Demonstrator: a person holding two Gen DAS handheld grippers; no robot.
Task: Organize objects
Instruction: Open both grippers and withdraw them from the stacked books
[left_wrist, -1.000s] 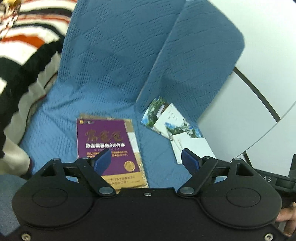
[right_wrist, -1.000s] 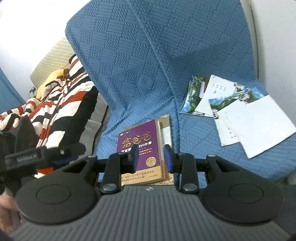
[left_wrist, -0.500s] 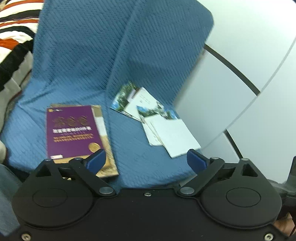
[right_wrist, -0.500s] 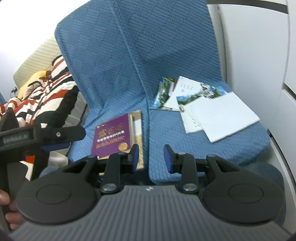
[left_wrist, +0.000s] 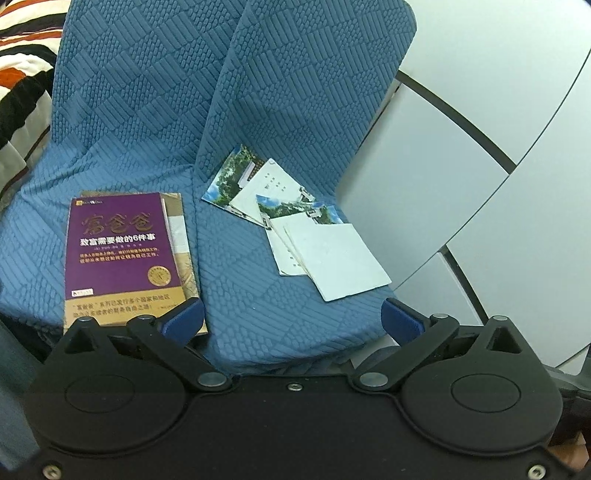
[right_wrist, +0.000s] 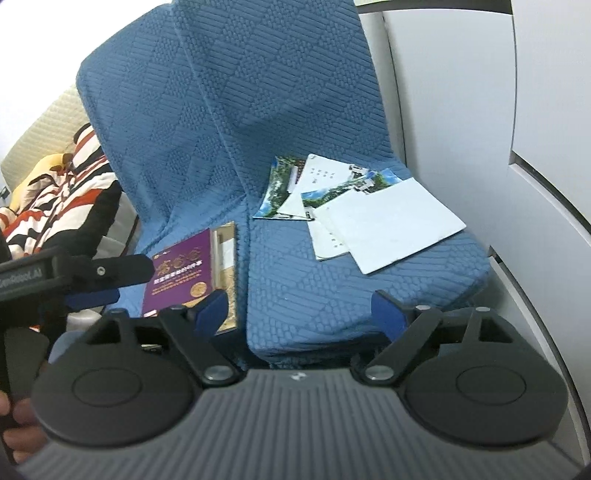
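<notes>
A purple book (left_wrist: 118, 247) lies on a larger tan book (left_wrist: 181, 236) on the left blue seat cushion (left_wrist: 37, 236); both also show in the right wrist view, the purple book (right_wrist: 181, 275) leftmost. Several loose cards and white sheets (left_wrist: 325, 247) lie scattered on the right cushion, also in the right wrist view (right_wrist: 384, 225). My left gripper (left_wrist: 291, 319) is open and empty, in front of the seat edge. My right gripper (right_wrist: 299, 308) is open and empty, just short of the right cushion's front edge.
The blue quilted cover runs up the sofa back (left_wrist: 155, 92). A striped blanket (right_wrist: 62, 199) lies to the left. White cabinet panels (left_wrist: 498, 155) stand right of the sofa. The left gripper's body (right_wrist: 74, 273) shows at the left of the right wrist view.
The right gripper's jaws have opened wide. Both grippers have pulled back from the seat and shifted right, so the cards now sit nearer the middle of each view.
</notes>
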